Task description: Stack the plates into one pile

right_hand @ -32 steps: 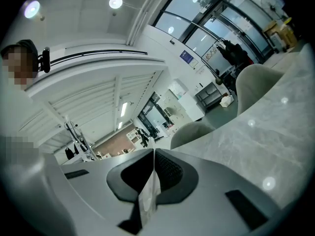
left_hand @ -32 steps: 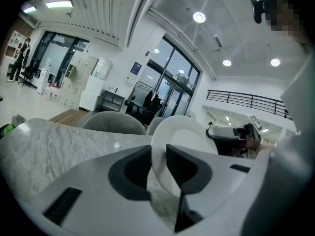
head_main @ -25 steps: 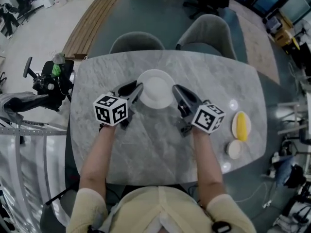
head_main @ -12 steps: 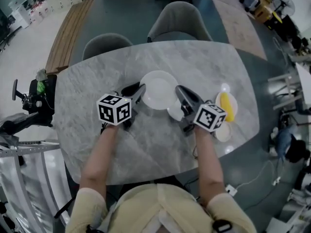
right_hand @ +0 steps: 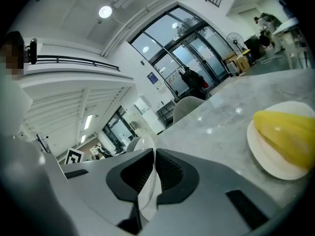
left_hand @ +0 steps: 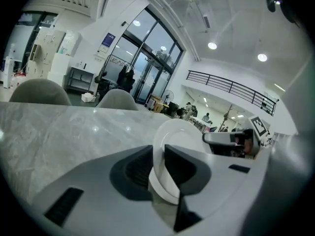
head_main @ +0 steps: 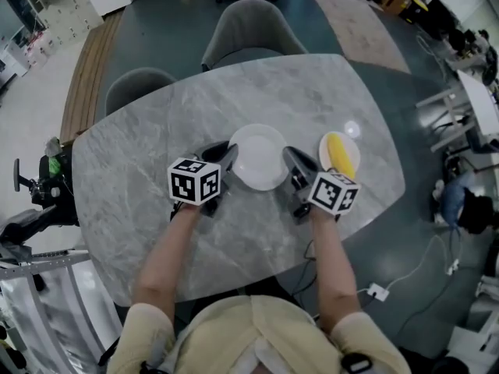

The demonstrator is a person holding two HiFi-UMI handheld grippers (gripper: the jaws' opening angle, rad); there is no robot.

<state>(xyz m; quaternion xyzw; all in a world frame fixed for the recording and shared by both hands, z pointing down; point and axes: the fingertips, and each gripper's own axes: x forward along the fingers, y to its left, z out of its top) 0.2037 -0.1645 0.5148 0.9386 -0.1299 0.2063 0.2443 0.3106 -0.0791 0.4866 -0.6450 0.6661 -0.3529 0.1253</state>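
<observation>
A white plate (head_main: 259,157) hangs just over the marble table (head_main: 140,178), held by its rim from both sides. My left gripper (head_main: 224,157) is shut on its left rim; the jaws have just closed a little further, with the plate (left_hand: 179,132) between them. My right gripper (head_main: 293,164) is shut on the right rim, a sliver of which (right_hand: 147,193) shows between the pads in the right gripper view. Close by on the right a smaller plate (head_main: 350,164) lies on the table with a yellow banana-like thing (head_main: 336,151) on it, also seen as the yellow thing (right_hand: 288,134) in the right gripper view.
Two grey chairs (head_main: 248,28) (head_main: 131,88) stand at the table's far side. The table's right edge (head_main: 394,170) runs just beyond the small plate. A white cable and plug (head_main: 377,291) lie on the floor at the right.
Both grippers have carried the white plate to the right across the table, so it now sits next to the plate with the yellow thing. The small dish seen earlier is out of sight.
</observation>
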